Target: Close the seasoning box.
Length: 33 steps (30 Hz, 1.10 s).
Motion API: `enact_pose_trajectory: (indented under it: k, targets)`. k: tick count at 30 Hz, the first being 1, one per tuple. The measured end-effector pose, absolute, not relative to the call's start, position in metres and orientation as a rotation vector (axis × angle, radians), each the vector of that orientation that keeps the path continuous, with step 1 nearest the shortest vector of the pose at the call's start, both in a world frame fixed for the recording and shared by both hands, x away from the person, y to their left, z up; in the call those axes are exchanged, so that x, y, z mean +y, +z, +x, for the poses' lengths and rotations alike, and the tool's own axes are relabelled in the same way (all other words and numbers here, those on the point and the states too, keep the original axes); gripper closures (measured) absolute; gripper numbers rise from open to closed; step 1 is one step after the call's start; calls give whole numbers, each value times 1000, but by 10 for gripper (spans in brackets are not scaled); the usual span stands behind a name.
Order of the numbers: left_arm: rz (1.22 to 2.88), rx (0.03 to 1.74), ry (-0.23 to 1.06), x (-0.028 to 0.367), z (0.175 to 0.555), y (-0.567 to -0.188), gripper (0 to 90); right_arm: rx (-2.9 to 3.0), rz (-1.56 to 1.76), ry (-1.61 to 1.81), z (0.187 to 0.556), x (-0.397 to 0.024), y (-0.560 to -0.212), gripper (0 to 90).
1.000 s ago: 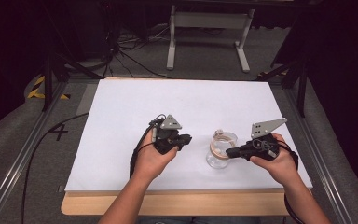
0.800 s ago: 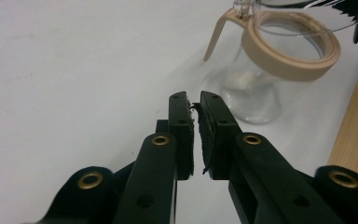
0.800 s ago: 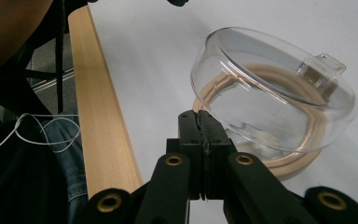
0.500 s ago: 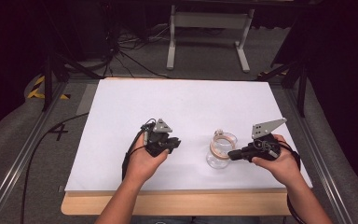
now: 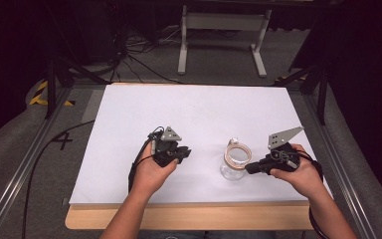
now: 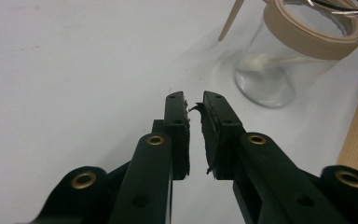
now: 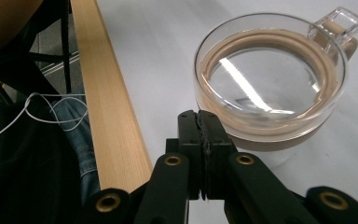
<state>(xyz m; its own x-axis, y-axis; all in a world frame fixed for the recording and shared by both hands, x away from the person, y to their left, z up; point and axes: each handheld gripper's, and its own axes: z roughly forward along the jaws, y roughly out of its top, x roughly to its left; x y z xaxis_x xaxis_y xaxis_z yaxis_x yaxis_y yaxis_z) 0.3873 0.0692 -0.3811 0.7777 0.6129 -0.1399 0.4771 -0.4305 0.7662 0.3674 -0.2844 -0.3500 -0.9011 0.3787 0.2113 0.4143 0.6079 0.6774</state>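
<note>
Jar (image 5: 235, 160) near table's (image 5: 129, 129) front edge, lid on. My right gripper (image 5: 251, 169) clenched, empty, beside it; left gripper (image 5: 184, 153) slightly parted, empty. Step unclear; next likely lid grasp.

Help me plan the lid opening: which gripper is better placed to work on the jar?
Probably the right gripper: its shut jaws sit right at the glass jar, just beside the lid rim. The left gripper hovers apart from it over bare white table.
</note>
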Motion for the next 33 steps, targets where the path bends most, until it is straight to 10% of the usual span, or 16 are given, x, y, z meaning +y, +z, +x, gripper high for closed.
enact_pose_trajectory:
  k: [33]
  targets:
    - [2032,971,270,115,390,-387,708,-2887,-1125,-1552,393,-361,-334,666]
